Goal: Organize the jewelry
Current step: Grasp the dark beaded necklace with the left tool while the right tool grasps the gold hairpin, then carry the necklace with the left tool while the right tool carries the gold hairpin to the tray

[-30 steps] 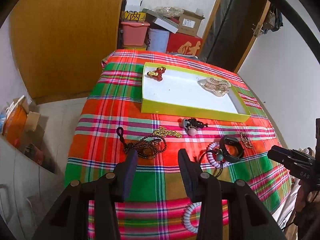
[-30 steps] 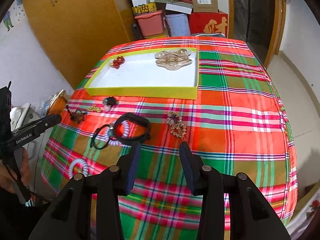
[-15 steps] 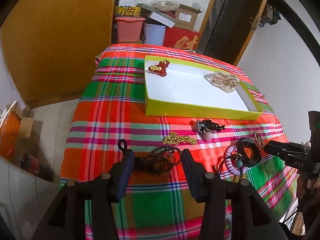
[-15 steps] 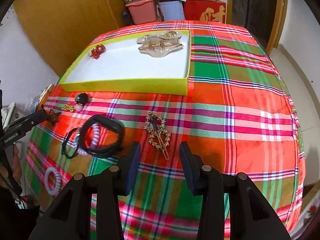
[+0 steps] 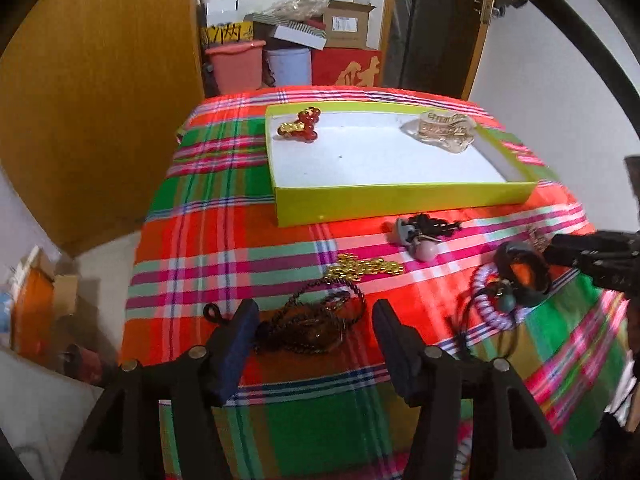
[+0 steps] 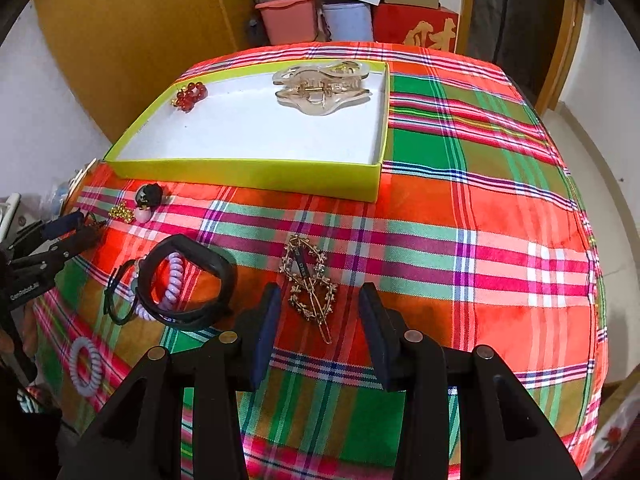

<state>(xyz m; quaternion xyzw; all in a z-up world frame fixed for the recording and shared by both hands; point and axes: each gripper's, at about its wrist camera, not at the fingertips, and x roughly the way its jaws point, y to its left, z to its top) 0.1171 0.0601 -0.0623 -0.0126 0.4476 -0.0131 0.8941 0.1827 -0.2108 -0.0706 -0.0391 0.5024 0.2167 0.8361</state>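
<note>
Left gripper [image 5: 314,330]: low over plaid tablecloth [image 6: 460,200], jaws wide, straddling dark beaded necklace [image 5: 310,322]. Right gripper [image 6: 316,322]: low, angled downward, jaws wide around gold rhinestone hair clip [image 6: 310,280]. Yellow-green tray [image 6: 248,172] beyond, holding beige claw clip [image 6: 320,86] and red bead cluster [image 6: 190,95].

A shallow yellow-green cardboard tray [image 6: 256,174] is set on the plaid-clothed counter [image 6: 460,208]; a translucent beige claw clip [image 6: 320,86] and a red bead cluster [image 6: 190,95] lie in it, an ornate gold hairpin [image 6: 310,284] before it.
</note>
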